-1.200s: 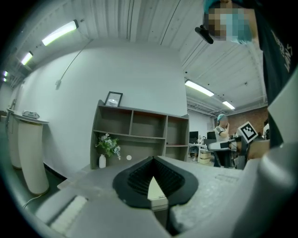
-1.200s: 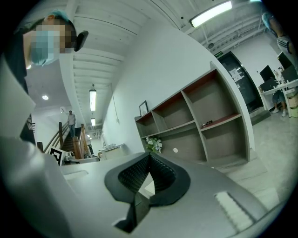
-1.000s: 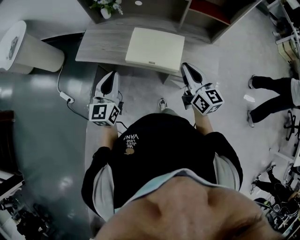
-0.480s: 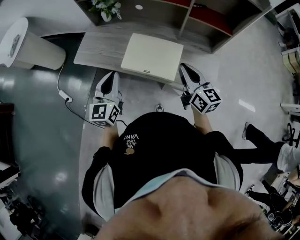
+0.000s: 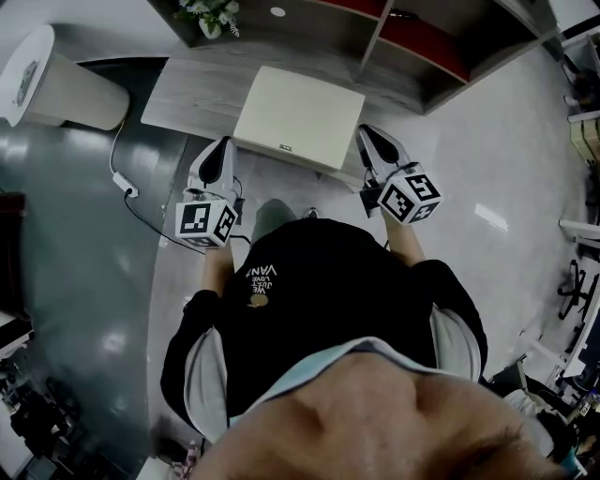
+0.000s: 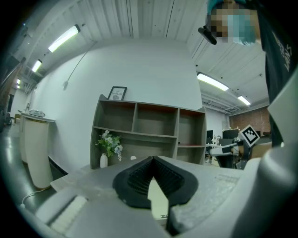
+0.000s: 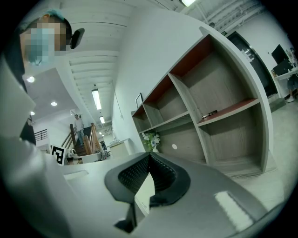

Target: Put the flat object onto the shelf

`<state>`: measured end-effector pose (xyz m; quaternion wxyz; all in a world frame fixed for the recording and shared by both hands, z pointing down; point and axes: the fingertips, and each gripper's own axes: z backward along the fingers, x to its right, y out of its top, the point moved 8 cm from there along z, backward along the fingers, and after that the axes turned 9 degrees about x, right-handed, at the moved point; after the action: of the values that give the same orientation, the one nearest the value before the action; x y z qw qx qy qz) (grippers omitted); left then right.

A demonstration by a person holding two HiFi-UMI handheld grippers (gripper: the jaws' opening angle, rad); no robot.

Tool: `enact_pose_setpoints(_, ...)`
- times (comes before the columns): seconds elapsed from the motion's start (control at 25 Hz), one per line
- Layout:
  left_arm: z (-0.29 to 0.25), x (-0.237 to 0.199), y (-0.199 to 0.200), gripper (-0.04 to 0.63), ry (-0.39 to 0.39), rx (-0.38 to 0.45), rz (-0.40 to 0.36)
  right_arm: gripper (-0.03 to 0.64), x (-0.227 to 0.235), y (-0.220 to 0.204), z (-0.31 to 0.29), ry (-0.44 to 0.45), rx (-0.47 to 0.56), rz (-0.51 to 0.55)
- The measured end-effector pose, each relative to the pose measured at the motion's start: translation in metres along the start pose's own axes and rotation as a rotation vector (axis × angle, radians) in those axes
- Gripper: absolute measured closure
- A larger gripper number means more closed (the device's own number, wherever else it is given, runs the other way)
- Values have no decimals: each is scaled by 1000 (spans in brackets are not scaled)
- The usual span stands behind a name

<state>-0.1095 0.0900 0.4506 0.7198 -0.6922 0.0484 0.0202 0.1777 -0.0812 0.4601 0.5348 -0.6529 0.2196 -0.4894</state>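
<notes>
Grey polished floor, low grey wood tabletop (image 5: 183,94) in front of a shelf unit (image 5: 412,52) w/ red-lined compartments. The flat cream board (image 5: 298,117) lies on the tabletop, not on the shelf, its near edge reaching the tabletop's front edge. A flower vase (image 5: 210,17) stands in a lower shelf compartment, and a white bin (image 5: 56,89) is off to the left, w/ a cable (image 5: 127,183) trailing on the floor. The person stands at the tabletop's near side. L gripper (image 5: 222,150) sits just beside the board's near-left corner, R gripper (image 5: 367,138) just beside its near-right corner. Both sets of fingers (image 6: 139,179) are closed tip to tip w/ nothing in them; can't tell if either touches the board
</notes>
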Motion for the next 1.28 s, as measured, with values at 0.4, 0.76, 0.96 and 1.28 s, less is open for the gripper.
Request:
enact_pose_setpoints(0.4,-42,-40,0,594,-44,-16,8,618,9,-1,-27,-86,19,-10)
enact_pose_setpoints(0.76,-94,-76,3,594,-151,-33,7,618,12,-1,-51,-200,73,-12)
enact_pose_setpoints(0.96,-116,-87,0,594,-208,-40,15,618,11,-3,-59,-248,94,-6)
enact_pose_setpoints(1.28,-148,-100,-9,594,-282,-62,-1,618,17,-14,-59,-355,106,-6)
